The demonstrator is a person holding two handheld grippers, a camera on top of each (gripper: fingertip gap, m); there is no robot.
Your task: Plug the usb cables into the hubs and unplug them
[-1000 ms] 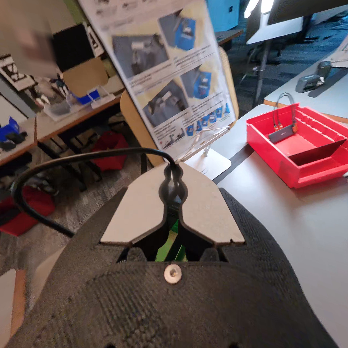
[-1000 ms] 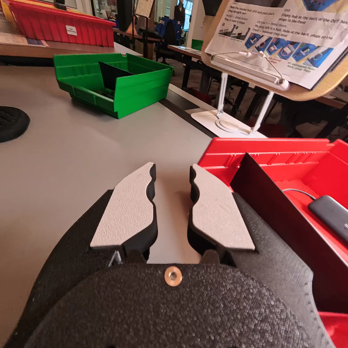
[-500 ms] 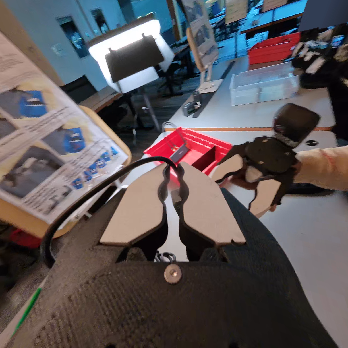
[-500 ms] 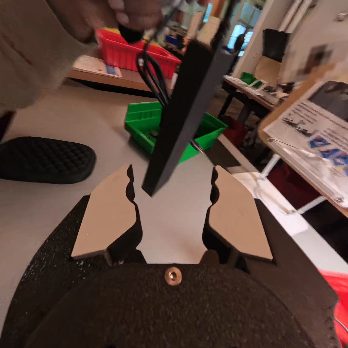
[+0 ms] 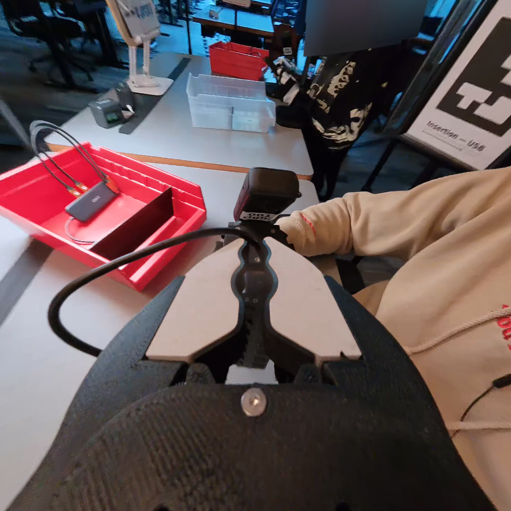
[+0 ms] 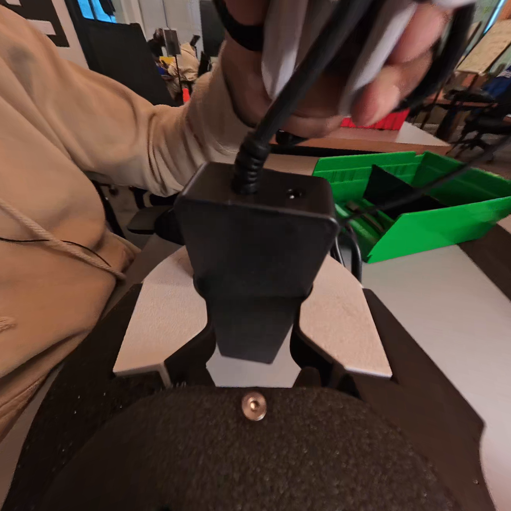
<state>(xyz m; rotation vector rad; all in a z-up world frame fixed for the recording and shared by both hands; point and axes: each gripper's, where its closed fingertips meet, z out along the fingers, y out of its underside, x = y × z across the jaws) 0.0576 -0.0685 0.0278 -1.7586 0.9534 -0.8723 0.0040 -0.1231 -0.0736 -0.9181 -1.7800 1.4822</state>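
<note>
My left gripper [image 5: 254, 246] is shut on a small black plug piece. A black cable [image 5: 110, 265] leaves its tips and loops off to the left. My right gripper's camera housing [image 5: 266, 193] shows just beyond those tips. In the right wrist view a flat black hub [image 6: 257, 235] stands between the fingers of my right gripper [image 6: 253, 276], which lie against both its sides. The hub's cable [image 6: 265, 132] runs up to the blurred left gripper and hand above. A grey hub [image 5: 91, 200] with orange-ended cables [image 5: 74, 189] plugged in lies in a red bin [image 5: 143, 172].
A green bin [image 6: 442, 229] with a black divider stands on the table beyond the hub. A clear bin [image 5: 229, 107], a label printer [image 5: 107, 110] and another red bin [image 5: 237, 62] sit on the far table. The beige sleeve and torso [image 5: 414, 249] are close on the right.
My left gripper swung right, from the instruction sheet to the right gripper, still shut. My right gripper turned away from the red bin, opened wide, and the hanging hub came between its fingers, which closed on it.
</note>
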